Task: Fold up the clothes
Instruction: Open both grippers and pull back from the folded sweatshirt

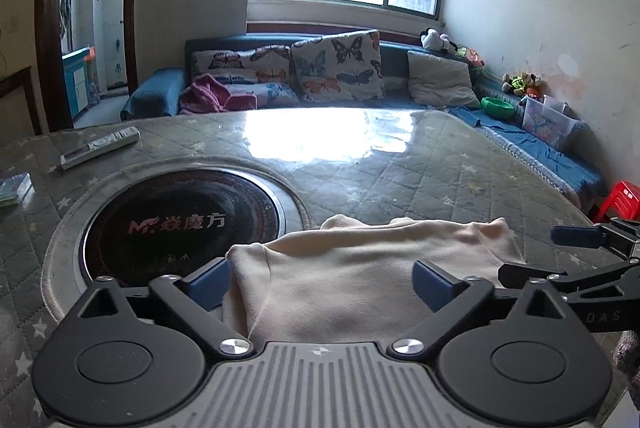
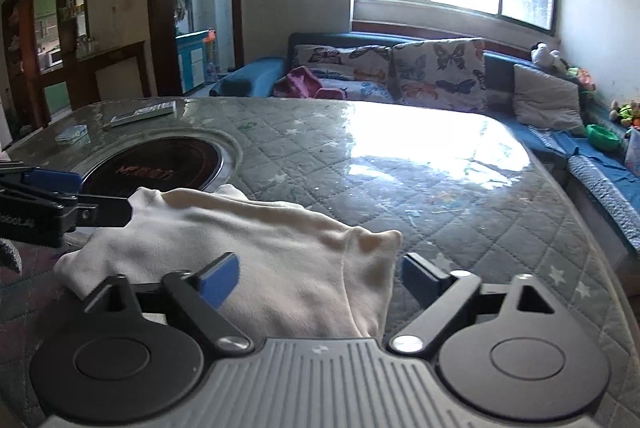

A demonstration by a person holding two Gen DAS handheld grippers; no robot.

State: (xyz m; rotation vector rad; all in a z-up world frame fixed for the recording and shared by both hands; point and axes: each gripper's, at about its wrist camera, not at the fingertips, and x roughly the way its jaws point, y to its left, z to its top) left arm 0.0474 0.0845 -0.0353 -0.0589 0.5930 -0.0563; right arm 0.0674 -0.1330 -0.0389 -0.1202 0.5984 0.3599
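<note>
A cream garment (image 1: 360, 268) lies folded on the quilted table (image 1: 400, 164), right in front of both grippers. My left gripper (image 1: 322, 286) is open, its blue pads apart over the garment's near left part. My right gripper (image 2: 320, 280) is open over the garment's (image 2: 280, 260) near right part, its right pad just beyond the cloth's edge. Each gripper shows in the other's view: the right gripper at the right edge of the left wrist view (image 1: 560, 252), the left gripper at the left edge of the right wrist view (image 2: 68, 196).
A round black induction hob (image 1: 180, 228) is set in the table left of the garment. A remote (image 1: 100, 147) and a small packet (image 1: 14, 188) lie at the far left. A blue sofa (image 1: 400, 68) with butterfly cushions stands behind; a red stool (image 1: 620, 200) stands at the right.
</note>
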